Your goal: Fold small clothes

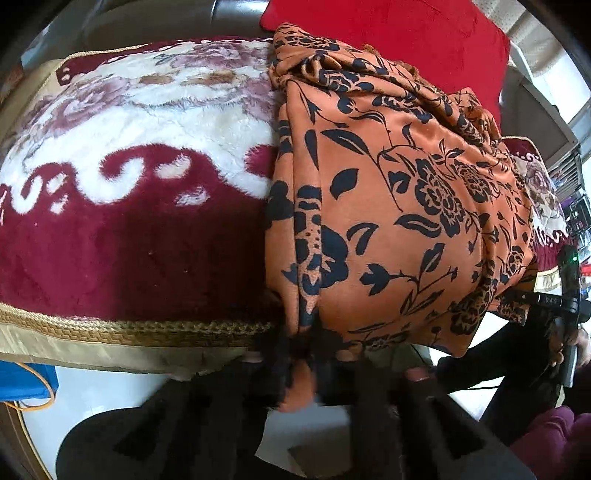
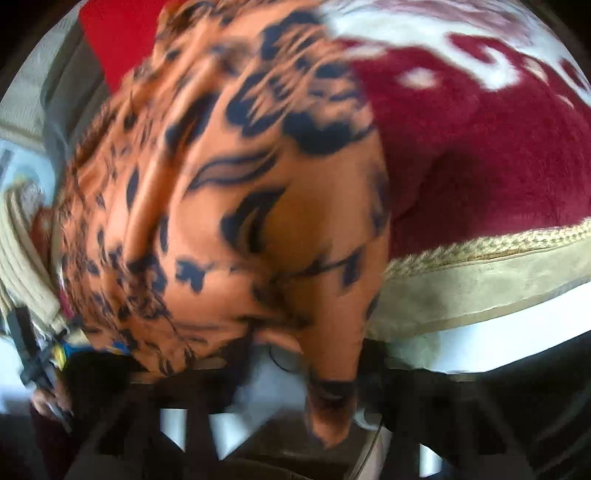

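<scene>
An orange cloth with a black flower print lies in loose folds on a plush red and white blanket. Its near edge hangs over the blanket's front. My left gripper is shut on the cloth's near left corner, which bunches between the fingers. In the blurred right wrist view the same cloth fills the middle. Its other near corner hangs between the jaws of my right gripper. The jaws stand apart, and a strip of white floor shows beside the corner.
The blanket's gold braided trim marks the front edge, with white floor below it. A red cushion sits behind the cloth. A blue item with an orange cord lies at lower left. A hand holds the right gripper's body.
</scene>
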`<state>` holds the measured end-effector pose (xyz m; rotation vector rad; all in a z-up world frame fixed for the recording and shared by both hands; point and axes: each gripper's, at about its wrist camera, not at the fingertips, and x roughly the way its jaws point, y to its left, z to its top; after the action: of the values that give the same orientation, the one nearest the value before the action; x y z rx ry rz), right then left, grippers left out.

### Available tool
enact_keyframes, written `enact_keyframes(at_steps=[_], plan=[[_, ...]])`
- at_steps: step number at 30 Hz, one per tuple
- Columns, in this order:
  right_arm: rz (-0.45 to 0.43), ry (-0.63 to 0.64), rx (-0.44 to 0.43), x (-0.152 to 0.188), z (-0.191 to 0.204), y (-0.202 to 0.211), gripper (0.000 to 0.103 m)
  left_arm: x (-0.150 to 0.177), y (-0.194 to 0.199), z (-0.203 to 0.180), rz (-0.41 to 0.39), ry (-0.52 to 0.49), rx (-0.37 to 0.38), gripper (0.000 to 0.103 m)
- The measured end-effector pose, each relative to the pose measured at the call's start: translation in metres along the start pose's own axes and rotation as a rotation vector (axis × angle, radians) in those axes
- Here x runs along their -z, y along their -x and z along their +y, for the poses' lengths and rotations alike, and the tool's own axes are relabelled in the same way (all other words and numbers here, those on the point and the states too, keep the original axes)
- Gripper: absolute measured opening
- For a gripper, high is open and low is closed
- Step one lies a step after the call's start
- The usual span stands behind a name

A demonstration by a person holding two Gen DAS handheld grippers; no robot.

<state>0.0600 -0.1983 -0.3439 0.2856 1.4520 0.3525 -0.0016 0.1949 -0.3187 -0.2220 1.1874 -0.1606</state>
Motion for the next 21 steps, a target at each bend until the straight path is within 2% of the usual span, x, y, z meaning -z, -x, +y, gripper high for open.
enact_keyframes(at_steps=[1, 2, 4, 7, 11, 14, 17, 21], plan=[[0.004, 0.022, -0.065, 0.000, 0.004, 0.010, 0.014, 0.000, 0.002, -0.001, -0.003, -0.013, 0.015, 0.007], [0.001, 0.032, -0.102, 0.000, 0.007, 0.018, 0.009, 0.001, 0.006, -0.002, -0.007, -0.027, 0.036, 0.006], [-0.021, 0.071, -0.136, -0.005, 0.016, 0.042, 0.009, -0.006, 0.019, -0.001, -0.023, -0.024, 0.096, 0.006], [-0.096, 0.087, -0.286, -0.022, 0.025, 0.086, 0.009, -0.018, 0.047, 0.003, -0.077, 0.018, 0.216, 0.006], [-0.216, 0.082, -0.393, -0.057, 0.032, 0.130, 0.009, -0.051, 0.085, 0.010, -0.160, 0.045, 0.306, 0.006], [-0.305, 0.063, -0.416, -0.094, 0.041, 0.152, 0.009, -0.092, 0.106, 0.021, -0.212, 0.072, 0.350, 0.006], [-0.398, 0.006, -0.411, -0.149, 0.043, 0.169, 0.009, -0.142, 0.112, 0.035, -0.235, 0.111, 0.363, 0.006], [-0.469, -0.112, -0.391, -0.217, 0.031, 0.164, 0.009, -0.225, 0.086, 0.058, -0.222, 0.204, 0.350, 0.006]])
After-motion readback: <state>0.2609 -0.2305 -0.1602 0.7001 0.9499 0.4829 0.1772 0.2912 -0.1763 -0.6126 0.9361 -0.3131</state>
